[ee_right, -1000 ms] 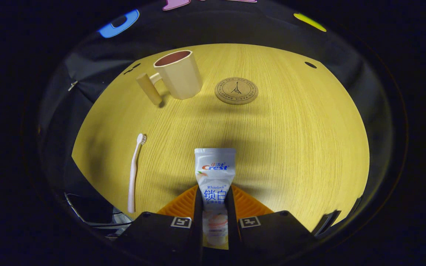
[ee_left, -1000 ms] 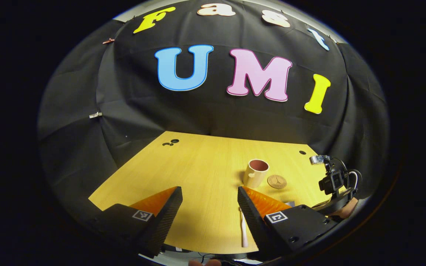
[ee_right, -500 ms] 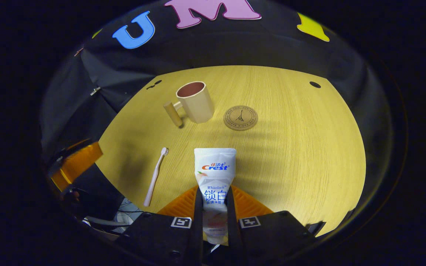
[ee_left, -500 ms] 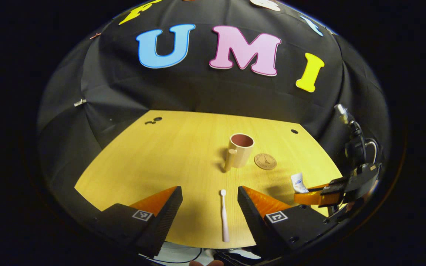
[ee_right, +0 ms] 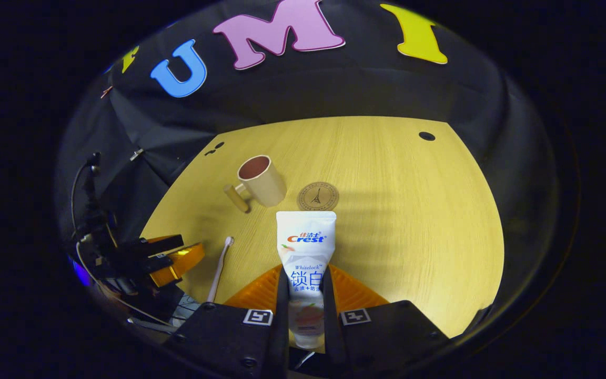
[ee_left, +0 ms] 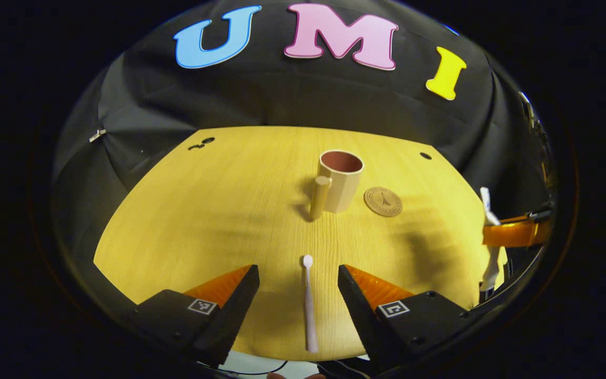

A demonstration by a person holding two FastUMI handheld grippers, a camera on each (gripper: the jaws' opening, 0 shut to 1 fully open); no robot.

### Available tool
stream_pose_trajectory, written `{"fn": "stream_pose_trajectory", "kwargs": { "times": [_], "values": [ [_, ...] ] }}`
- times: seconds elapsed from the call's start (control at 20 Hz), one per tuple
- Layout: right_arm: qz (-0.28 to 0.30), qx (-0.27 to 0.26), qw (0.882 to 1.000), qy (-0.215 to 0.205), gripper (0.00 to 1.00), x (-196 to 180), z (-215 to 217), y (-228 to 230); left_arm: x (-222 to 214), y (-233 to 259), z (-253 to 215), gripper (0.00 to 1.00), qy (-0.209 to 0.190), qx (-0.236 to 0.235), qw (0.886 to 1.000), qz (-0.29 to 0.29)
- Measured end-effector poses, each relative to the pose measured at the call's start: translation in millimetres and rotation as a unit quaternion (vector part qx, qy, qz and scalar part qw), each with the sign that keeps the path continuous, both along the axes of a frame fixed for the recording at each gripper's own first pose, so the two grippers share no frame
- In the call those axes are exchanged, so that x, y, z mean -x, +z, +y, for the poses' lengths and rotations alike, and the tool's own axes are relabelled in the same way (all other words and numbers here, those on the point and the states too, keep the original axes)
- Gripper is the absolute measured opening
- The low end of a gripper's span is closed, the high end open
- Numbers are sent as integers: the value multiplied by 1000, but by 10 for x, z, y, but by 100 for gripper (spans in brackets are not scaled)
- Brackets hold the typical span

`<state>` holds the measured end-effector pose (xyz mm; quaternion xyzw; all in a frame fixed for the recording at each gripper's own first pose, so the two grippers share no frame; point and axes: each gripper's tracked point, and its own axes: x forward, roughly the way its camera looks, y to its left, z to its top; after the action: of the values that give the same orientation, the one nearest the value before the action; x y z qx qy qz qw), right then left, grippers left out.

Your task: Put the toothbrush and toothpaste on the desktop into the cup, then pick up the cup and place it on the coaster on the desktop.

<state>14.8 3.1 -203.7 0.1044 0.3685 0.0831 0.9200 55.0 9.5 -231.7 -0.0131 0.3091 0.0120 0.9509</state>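
A pale pink toothbrush lies flat on the wooden desktop, head pointing away, between the spread fingers of my left gripper, which is open and above it. My right gripper is shut on a white toothpaste tube, held up above the desktop. The beige cup with a dark red inside stands upright at mid-table, handle toward me, with the round cork coaster just to its right. From the right gripper view the cup, coaster and toothbrush lie ahead, with the left gripper at far left.
The right gripper with the tube shows at the right edge of the left gripper view. Small round holes sit in the desktop's far corners. Cables hang off the near left edge of the table.
My left gripper has swung over the toothbrush, which now lies between its fingers. My right gripper has risen and pulled back with the toothpaste, so the cup and coaster look smaller.
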Motion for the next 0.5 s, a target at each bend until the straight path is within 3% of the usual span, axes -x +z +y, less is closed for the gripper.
{"fn": "stream_pose_trajectory", "kwargs": {
  "times": [0.5],
  "values": [
    [2,-3,1000,-12,32,-68,-329,57,-140,-633,-81,93,3,-10,996,91]
  ]
}}
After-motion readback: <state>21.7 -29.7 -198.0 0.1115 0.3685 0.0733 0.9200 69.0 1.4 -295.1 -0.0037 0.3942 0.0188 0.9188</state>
